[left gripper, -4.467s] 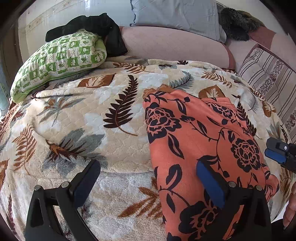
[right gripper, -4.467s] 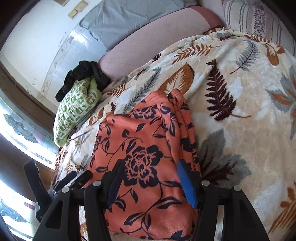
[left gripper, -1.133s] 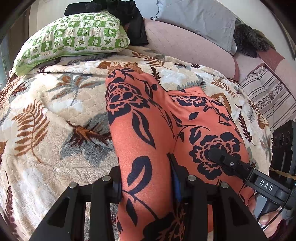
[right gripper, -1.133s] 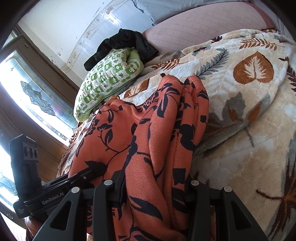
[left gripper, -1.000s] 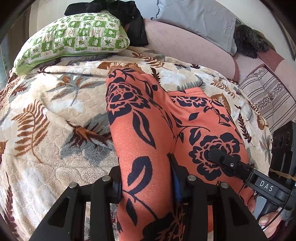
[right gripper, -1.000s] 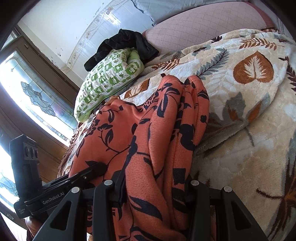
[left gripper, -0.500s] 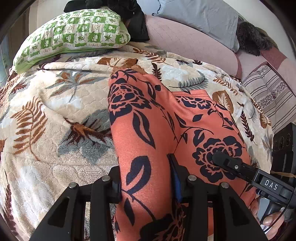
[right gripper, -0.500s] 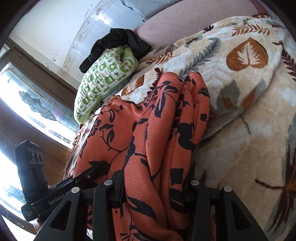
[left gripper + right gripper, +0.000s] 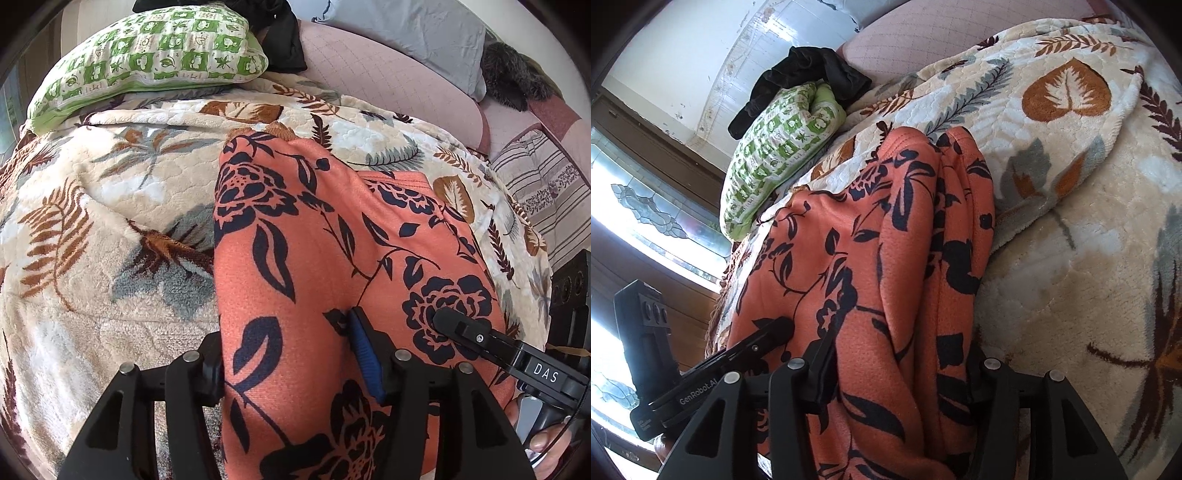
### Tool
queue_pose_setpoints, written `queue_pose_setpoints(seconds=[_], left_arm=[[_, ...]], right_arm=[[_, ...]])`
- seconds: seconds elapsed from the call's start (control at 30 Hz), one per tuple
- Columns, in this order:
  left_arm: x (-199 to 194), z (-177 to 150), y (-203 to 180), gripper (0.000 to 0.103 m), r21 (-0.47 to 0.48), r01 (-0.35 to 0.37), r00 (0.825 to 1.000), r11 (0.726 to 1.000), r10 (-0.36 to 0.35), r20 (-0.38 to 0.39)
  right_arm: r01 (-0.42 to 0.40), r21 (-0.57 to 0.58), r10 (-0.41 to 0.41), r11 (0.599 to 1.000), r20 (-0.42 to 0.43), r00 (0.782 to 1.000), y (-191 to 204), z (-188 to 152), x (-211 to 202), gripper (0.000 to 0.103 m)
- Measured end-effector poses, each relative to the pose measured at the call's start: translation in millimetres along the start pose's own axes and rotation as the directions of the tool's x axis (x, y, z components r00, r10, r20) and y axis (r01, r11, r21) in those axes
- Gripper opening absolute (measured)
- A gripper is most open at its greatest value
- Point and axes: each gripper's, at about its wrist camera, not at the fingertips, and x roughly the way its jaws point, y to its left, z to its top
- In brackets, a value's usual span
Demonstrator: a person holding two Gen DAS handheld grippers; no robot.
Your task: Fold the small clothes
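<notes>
An orange garment with a dark floral print [image 9: 314, 240] lies lengthwise on the leaf-patterned blanket [image 9: 92, 229], one side folded over the other. My left gripper [image 9: 288, 354] straddles the near end of the folded layer. Its jaws are opening and the cloth sits loosely between them, with the blue pad [image 9: 364, 354] showing bare. My right gripper [image 9: 897, 369] straddles the bunched right edge of the garment [image 9: 886, 240]; its jaws are opening too, cloth between them. Each gripper shows in the other's view: the right gripper [image 9: 480, 339] and the left gripper [image 9: 757, 343].
A green-and-white pillow [image 9: 147, 55] and a black garment [image 9: 284, 40] lie at the head of the bed by a pink bolster [image 9: 388, 92] and a grey pillow [image 9: 406, 37]. A striped cushion [image 9: 543, 195] is at the right. A leaded window [image 9: 646, 206] is at the left.
Both pairs of jaws have spread wider around the cloth over the last half second. The garment, flat and single-layered several seconds ago, now lies folded over itself.
</notes>
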Motion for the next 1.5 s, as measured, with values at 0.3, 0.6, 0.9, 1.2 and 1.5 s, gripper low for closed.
queue_pose_setpoints(seconds=[0.3, 0.6, 0.9, 1.2, 1.5], left_arm=[[2, -1, 4, 0.08, 0.004, -0.049, 0.999, 0.999, 0.049, 0.014], [-19, -5, -6, 0.081, 0.075, -0.138, 0.987, 0.988, 0.13, 0.095], [-42, -8, -3, 0.081, 0.069, -0.176, 0.975, 0.982, 0.164, 0.153], [-32, -11, 14, 0.082, 0.032, -0.209, 0.974, 0.977, 0.205, 0.097], [-39, 0, 20, 0.083, -0.004, -0.176, 0.978, 0.984, 0.175, 0.111]], right_arm=[[0.069, -0.005, -0.069, 0.998, -0.036, 0.997, 7, 2, -10, 0.061], [0.249, -0.131, -0.229, 0.959, 0.154, 0.961, 31, 6, -55, 0.064], [0.228, -0.288, -0.13, 0.93, 0.322, 0.938, 71, -11, -87, 0.043], [0.268, -0.368, -0.25, 0.89, 0.097, 0.963, 68, -34, -24, 0.04], [0.167, -0.295, -0.138, 0.941, 0.115, 0.984, 74, 10, -35, 0.039]])
